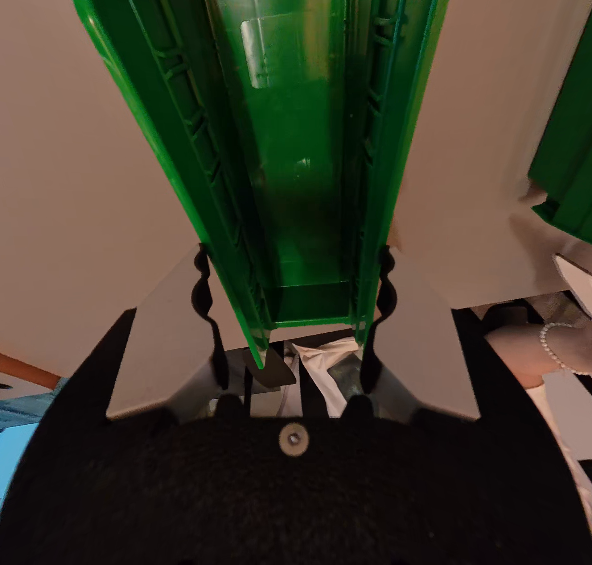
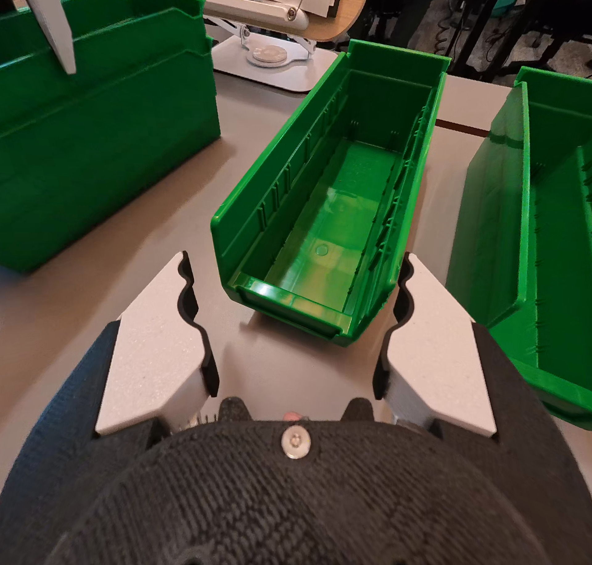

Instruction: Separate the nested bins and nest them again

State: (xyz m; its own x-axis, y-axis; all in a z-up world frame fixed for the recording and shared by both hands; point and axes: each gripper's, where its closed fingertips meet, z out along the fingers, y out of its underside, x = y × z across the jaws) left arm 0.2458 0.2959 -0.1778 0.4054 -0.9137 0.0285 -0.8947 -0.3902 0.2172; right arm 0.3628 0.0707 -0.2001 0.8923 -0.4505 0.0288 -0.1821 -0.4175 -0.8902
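In the left wrist view my left gripper [image 1: 293, 250] looks down into a long green bin [image 1: 301, 165]. Its fingers press the bin's two long side walls, so it is shut across the bin's width. In the right wrist view this is the top of a nested stack of green bins [image 2: 105, 139] at the left, with one white finger of the left gripper [image 2: 54, 27] at its rim. My right gripper [image 2: 296, 258] is open and empty, low over the table just in front of a single green bin [image 2: 323, 203] standing in the middle.
Another green bin [image 2: 544, 229] stands at the right, and also shows at the right edge of the left wrist view [image 1: 563, 132]. A white stand with papers [image 2: 272, 49] is at the back of the grey table [image 2: 153, 293]. A wrist with a bead bracelet [image 1: 544, 347] is beyond the table edge.
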